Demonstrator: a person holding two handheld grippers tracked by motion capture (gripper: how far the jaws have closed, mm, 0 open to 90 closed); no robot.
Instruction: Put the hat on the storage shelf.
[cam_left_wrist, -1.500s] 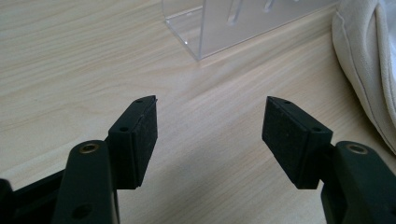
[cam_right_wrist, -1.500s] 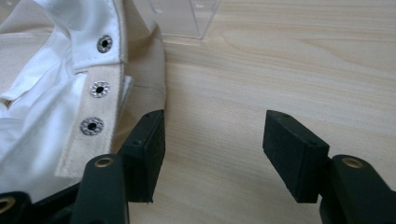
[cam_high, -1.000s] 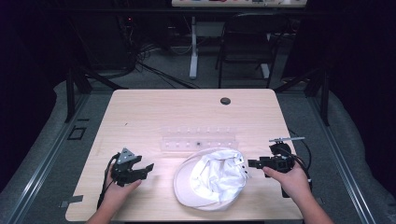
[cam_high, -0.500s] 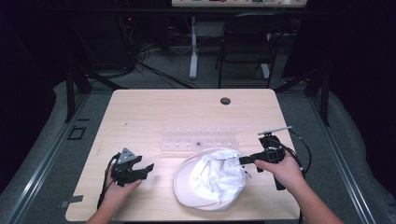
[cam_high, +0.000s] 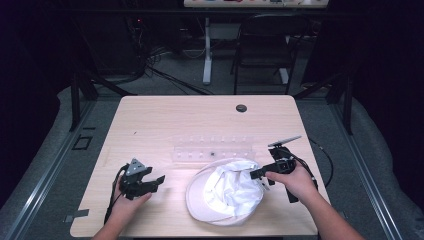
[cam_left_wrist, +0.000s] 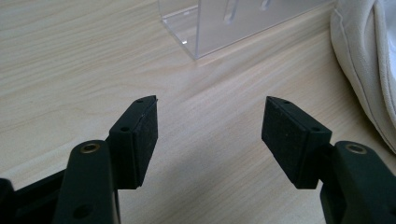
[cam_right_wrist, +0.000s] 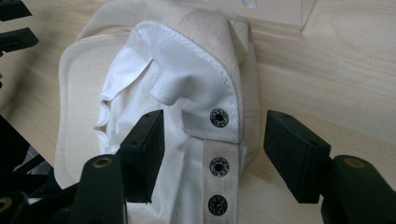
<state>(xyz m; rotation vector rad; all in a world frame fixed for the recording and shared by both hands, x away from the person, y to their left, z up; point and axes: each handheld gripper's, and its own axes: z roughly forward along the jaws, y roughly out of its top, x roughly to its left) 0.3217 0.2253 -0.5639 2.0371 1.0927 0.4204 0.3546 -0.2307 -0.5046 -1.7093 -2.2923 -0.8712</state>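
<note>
Your right gripper (cam_right_wrist: 212, 140) poised, jaws wide and empty, over the snap strap (cam_right_wrist: 219, 154) of an upturned cream cap (cam_high: 225, 192) at the table's (cam_high: 200, 115) near edge

Soft, light cotton will likely crumple; pinch the stiffer strap or stitched brim. Your left gripper (cam_left_wrist: 210, 128) rests apart, equally wide and empty, beside a clear acrylic rack (cam_high: 212, 149)

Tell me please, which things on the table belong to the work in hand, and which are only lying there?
Belonging to the work:
- white hat, lying inside up, its snap strap between the open jaws
- right gripper, at the hat's strap
- left gripper, open over bare wood

Only lying about:
- clear plastic rack, behind the hat
- small dark round thing near the table's far edge
</note>
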